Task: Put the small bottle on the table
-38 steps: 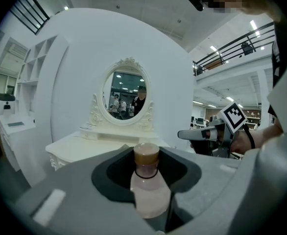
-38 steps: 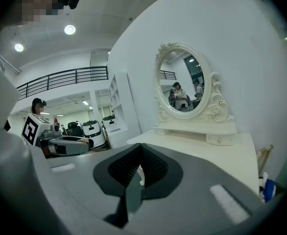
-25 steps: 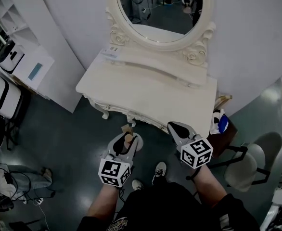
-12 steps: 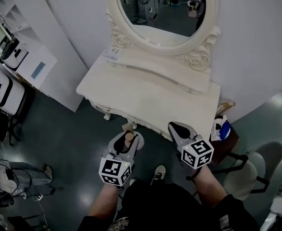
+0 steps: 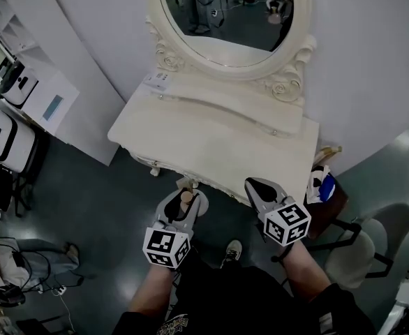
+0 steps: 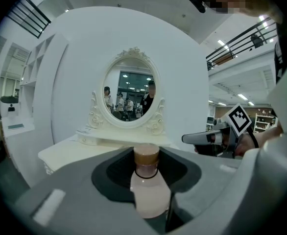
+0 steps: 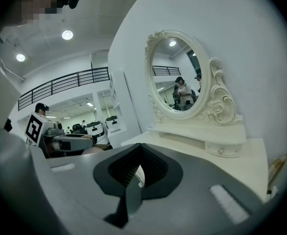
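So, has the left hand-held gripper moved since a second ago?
No: the left hand-held gripper, with the small bottle, stays equally short of the table's front edge.

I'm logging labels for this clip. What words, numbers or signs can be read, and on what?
Nothing is readable.
Small pale bottle with brown cap: no label shows.
White card on the cream dressing table: print too small.
Cubes on left gripper and right gripper: square marker patterns, no words.

Small bottle (image 6: 147, 192) upright, pale pinkish body, tan cap, thin dark ring round the neck, clamped at its body between the left gripper's (image 5: 186, 197) jaws, up in the air, just short of the cream dressing table's (image 5: 211, 142) front edge
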